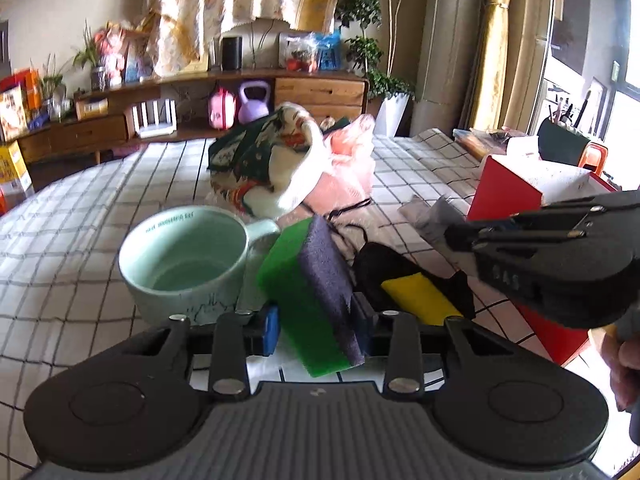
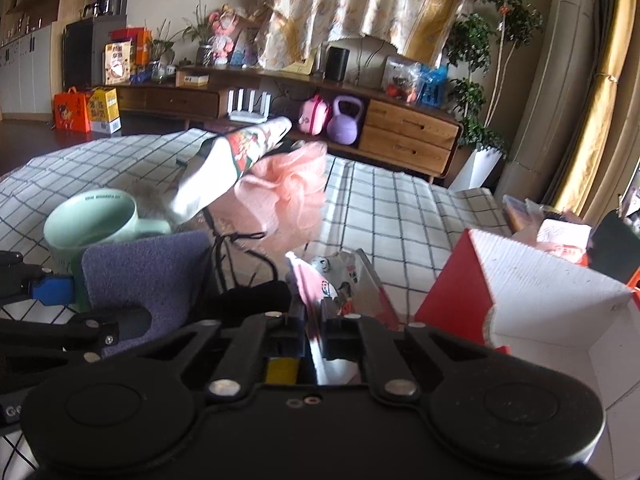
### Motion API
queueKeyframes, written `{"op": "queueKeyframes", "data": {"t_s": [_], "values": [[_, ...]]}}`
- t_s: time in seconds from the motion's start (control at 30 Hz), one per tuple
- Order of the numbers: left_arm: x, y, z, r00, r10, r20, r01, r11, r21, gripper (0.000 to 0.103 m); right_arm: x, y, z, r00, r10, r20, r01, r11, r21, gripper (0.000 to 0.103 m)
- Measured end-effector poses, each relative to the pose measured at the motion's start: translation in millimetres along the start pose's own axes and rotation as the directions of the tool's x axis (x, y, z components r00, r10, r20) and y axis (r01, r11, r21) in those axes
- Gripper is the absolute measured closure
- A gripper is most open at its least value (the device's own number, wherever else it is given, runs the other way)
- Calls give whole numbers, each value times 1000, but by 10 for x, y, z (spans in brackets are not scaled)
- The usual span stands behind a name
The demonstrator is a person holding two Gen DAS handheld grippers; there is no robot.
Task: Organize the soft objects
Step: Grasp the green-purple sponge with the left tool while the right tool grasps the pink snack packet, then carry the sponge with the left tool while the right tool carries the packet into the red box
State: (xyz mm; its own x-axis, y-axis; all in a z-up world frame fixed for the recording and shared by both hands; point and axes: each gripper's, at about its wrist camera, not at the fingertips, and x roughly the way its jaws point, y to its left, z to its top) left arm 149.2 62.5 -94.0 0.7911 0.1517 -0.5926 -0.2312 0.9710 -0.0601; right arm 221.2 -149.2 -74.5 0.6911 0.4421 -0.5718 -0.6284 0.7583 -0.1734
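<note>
My left gripper (image 1: 316, 326) is shut on a green sponge with a purple scrub side (image 1: 308, 288), held tilted just right of a mint mug (image 1: 184, 264). The sponge also shows in the right wrist view (image 2: 148, 276). My right gripper (image 2: 314, 330) is shut on a thin pink-and-white printed packet (image 2: 344, 288) and appears from the side in the left wrist view (image 1: 460, 236). A yellow sponge (image 1: 420, 298) lies on a black cloth (image 1: 376, 264). A pink bath pouf (image 2: 288, 188) and a patterned cloth (image 2: 236, 160) lie behind.
A red and white cardboard box (image 2: 520, 292) stands open at the right. The checked tablecloth (image 1: 72, 216) covers the table. The mug (image 2: 92, 216) sits left. A wooden sideboard (image 2: 408, 136) with a purple kettlebell stands beyond the table.
</note>
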Motion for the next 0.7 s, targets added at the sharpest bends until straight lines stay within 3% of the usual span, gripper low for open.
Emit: {"op": "queueKeyframes", "data": {"t_s": [0.37, 0.7], "values": [[-401, -81, 168, 996, 8, 91, -11, 999, 32, 70, -543, -320, 87, 996, 46, 79, -58, 987, 151, 102], [-887, -228, 323, 987, -58, 150, 51, 997, 55, 70, -1156, -522, 148, 983, 83, 166, -119, 968, 220, 102]]}}
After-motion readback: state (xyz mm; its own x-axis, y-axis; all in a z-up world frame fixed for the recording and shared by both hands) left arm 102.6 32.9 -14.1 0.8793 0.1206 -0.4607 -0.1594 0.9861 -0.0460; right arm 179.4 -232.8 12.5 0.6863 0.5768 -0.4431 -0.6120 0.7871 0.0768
